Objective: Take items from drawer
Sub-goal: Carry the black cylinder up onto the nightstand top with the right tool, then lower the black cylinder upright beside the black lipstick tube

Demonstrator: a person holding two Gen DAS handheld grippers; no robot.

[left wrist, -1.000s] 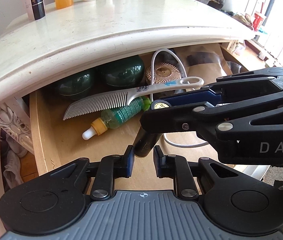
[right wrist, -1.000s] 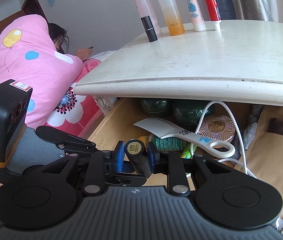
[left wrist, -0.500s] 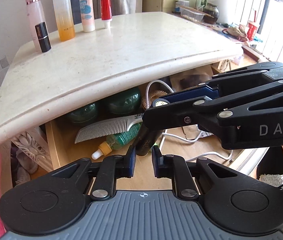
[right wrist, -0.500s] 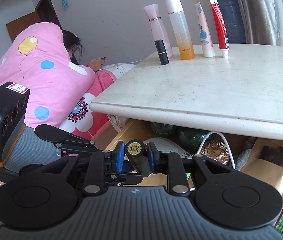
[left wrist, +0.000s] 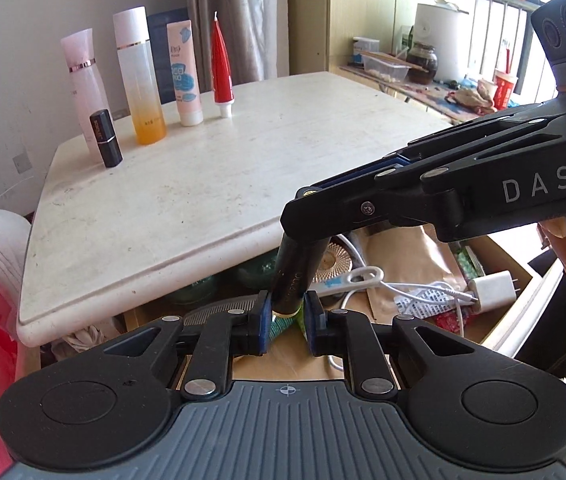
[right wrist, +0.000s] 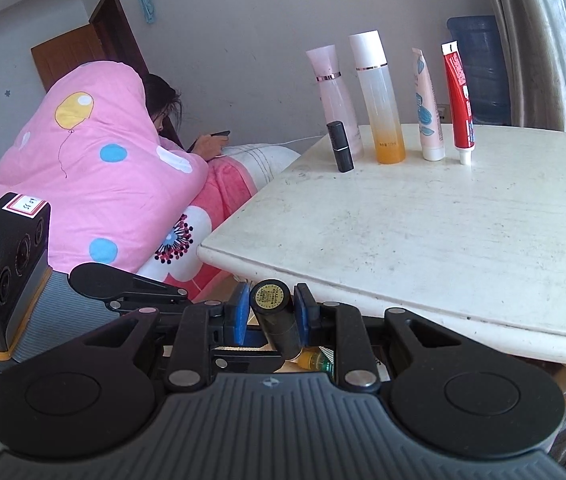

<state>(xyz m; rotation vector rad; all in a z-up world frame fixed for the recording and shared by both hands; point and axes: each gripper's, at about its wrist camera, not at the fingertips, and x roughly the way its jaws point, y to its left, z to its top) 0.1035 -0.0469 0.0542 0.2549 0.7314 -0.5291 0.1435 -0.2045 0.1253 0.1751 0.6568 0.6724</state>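
got the black tube (right wrist: 273,312) clamped in my right claw (right wrist: 270,312), left claw (left wrist: 287,322) pinching its bottom end too, now lifted from the drawer (left wrist: 515,280) up to the tabletop's (left wrist: 203,184) front edge

- Left wrist cam sits right behind its own fingers, angled down across the white table (left wrist: 211,184) into the open drawer (left wrist: 515,288).
- Right wrist cam looks flatter, over the table edge toward the wall.
- Both catch the bottles (right wrist: 379,104) up close.
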